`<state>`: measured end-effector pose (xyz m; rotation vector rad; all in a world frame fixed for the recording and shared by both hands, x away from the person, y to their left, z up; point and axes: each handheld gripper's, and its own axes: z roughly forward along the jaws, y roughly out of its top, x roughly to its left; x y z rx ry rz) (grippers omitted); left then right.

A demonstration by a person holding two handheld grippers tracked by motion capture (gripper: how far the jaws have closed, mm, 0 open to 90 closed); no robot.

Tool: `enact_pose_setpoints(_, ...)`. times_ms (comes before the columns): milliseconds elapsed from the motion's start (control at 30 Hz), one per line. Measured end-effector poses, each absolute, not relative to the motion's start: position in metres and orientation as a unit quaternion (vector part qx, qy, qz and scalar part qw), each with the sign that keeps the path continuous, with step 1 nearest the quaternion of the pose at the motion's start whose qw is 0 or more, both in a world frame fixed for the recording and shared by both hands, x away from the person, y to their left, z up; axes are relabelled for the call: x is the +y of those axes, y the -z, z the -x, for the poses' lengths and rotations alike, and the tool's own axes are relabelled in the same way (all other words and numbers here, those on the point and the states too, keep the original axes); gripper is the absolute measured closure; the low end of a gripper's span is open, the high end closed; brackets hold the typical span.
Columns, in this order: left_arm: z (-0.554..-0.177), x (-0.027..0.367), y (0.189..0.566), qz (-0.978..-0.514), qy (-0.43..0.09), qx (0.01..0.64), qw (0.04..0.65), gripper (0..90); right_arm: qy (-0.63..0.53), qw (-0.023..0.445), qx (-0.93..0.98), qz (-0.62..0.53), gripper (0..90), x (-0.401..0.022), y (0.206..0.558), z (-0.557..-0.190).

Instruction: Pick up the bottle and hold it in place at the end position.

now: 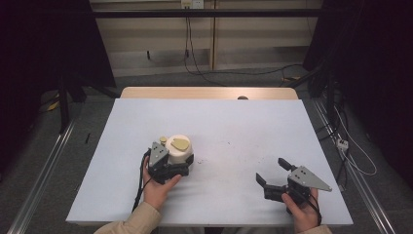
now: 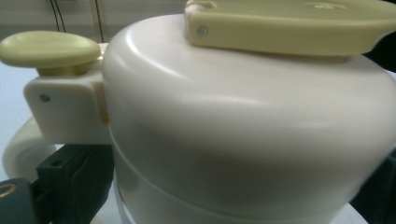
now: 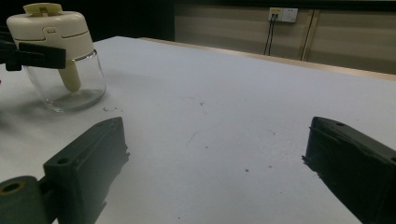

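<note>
We have the left claw (image 1: 176,165) closed around the cream plastic cap of a small clear glass jar (image 3: 70,86). The jar stands on the white table (image 1: 229,126) directly ahead of that claw, between its jaws. In the left gripper view the cap (image 2: 243,135) fills the frame, with one black jaw pressed beside its lower left edge, under the cream hinge bracket (image 2: 65,112). In the right gripper view a black jaw crosses the cap at the height of its lower band, above the glass wall. We judge this hold is chosen because the plastic band gives a firmer seat than the smooth glass. It also keeps the pale yellow flip lid (image 1: 180,144) and the round yellow-green button (image 2: 49,49) on top free of the jaws.

The right claw (image 1: 273,170) rests low over the table with its jaws spread wide, gripping nothing. The jar sits well apart from it, far off to its left and slightly forward.

Between the two claws the table surface is bare apart from faint specks. Ahead of the left claw there is wide open room up to the table's far edge. The near edge lies just behind both hands, so we judge forward or inward moves the safer ones.
</note>
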<state>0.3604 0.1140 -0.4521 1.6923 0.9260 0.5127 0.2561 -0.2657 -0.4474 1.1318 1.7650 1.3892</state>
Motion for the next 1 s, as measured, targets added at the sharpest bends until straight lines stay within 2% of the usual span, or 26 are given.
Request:
enact_pose_setpoints(700,-0.364,0.107,0.45,-0.71,-0.224,0.396,0.537,5.3,-0.528,0.309,0.666,-0.427,4.8,-0.266,0.447,-0.256)
enact_pose_setpoints(1000,-0.368,0.105,0.442,-0.715,-0.21,0.387,0.543,5.6,-0.528,0.309,0.666,-0.426,4.8,-0.266,0.447,-0.256)
